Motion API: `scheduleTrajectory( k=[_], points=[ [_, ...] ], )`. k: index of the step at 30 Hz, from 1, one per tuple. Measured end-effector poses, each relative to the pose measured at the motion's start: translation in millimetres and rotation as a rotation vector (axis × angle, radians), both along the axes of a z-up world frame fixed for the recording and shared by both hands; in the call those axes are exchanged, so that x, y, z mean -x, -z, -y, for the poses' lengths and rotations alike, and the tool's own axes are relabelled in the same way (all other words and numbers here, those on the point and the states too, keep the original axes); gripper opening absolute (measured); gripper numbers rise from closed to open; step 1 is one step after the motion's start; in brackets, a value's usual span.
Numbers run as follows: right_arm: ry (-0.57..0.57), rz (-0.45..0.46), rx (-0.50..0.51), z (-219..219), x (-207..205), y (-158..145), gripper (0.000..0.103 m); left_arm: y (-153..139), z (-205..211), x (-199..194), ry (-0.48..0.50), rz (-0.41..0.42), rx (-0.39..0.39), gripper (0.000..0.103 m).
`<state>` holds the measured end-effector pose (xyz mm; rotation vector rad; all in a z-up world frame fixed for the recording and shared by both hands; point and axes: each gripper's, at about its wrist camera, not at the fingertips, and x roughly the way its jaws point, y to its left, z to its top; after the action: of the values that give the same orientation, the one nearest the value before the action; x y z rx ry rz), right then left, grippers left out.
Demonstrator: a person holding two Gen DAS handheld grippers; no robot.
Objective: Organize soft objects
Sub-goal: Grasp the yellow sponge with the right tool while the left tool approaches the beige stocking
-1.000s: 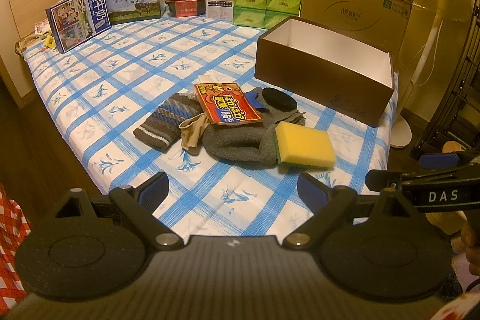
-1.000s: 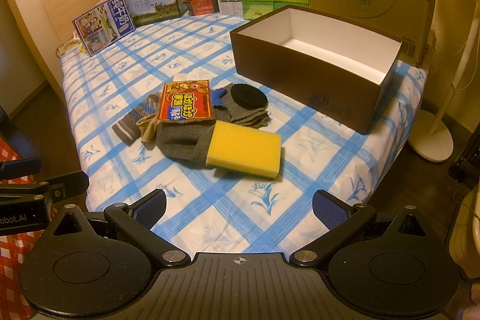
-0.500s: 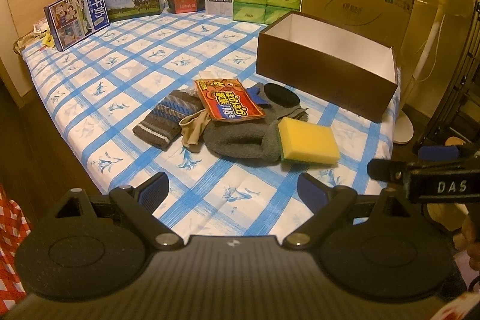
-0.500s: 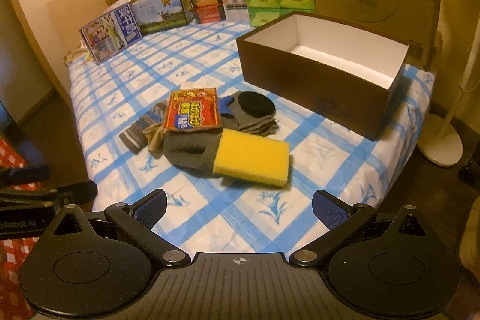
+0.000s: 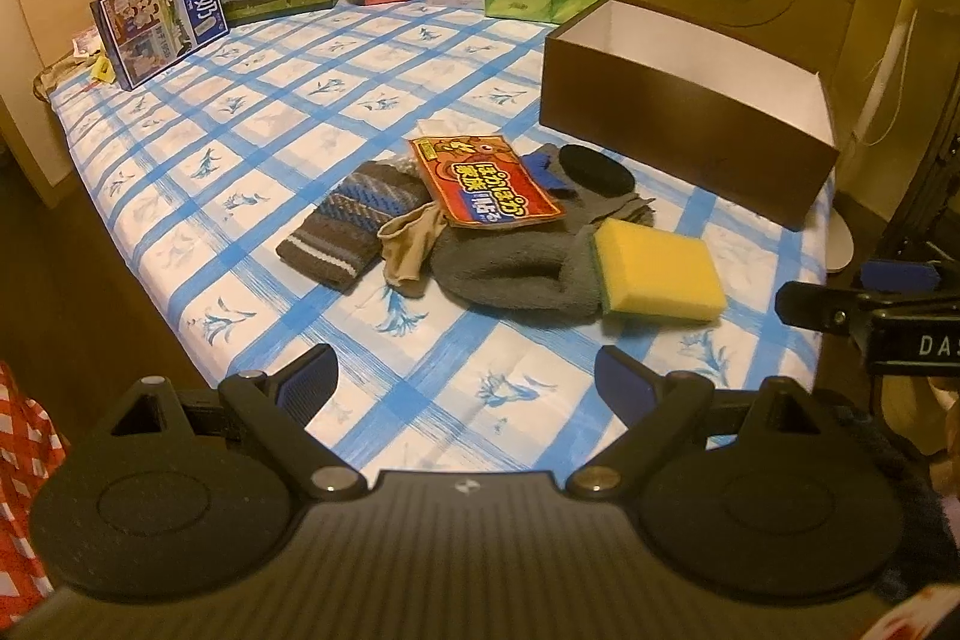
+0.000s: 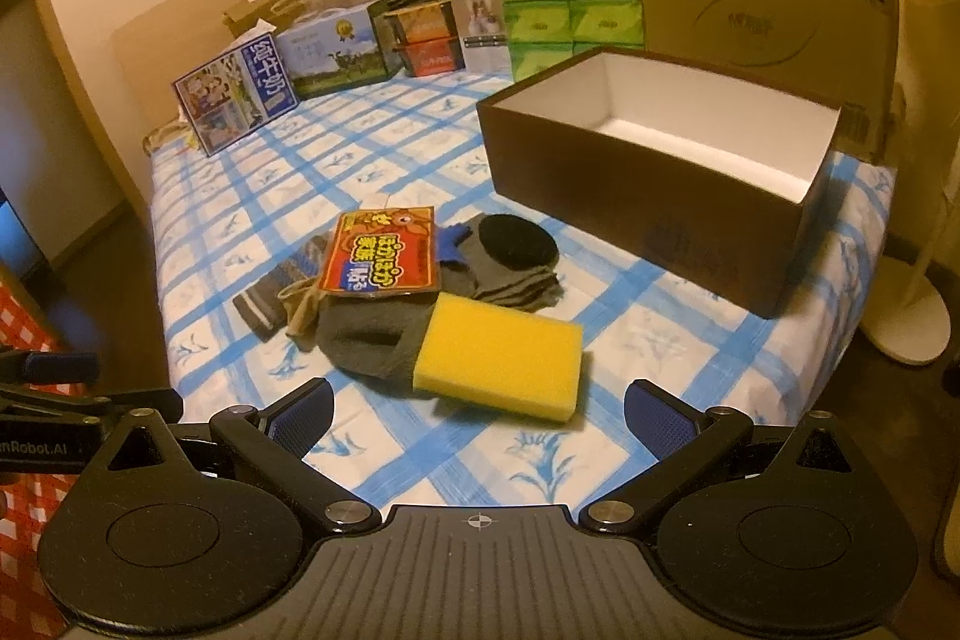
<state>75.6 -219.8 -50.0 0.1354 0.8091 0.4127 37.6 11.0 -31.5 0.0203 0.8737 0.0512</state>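
Half-hidden grey sock [image 6: 366, 340] under sponge [image 6: 501, 361]

Dim warm yellow indoor light; strong fisheye bending, dark vignette at corners; slightly soft focus.

Left hand-held gripper [image 5: 465, 379] fingers spread wide, nothing between. Right hand-held gripper [image 6: 478, 411] likewise, level alongside.

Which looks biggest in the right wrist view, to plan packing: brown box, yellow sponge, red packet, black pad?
Largest to smallest:
brown box
yellow sponge, though it is nearest the camera
red packet
black pad
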Motion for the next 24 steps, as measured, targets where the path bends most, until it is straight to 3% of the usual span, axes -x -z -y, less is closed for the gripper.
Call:
scheduleTrajectory(
  k=[16, 24],
  points=[
    [-0.035, 0.009, 0.021, -20, -40, 32, 0.103, 36, -18, -46, 0.01, -0.012, -0.006, 0.092],
    [-0.182, 0.069, 0.094, -20, -61, 54, 0.103, 58, -22, -62, 0.022, -0.054, 0.012, 0.089]
  ],
)
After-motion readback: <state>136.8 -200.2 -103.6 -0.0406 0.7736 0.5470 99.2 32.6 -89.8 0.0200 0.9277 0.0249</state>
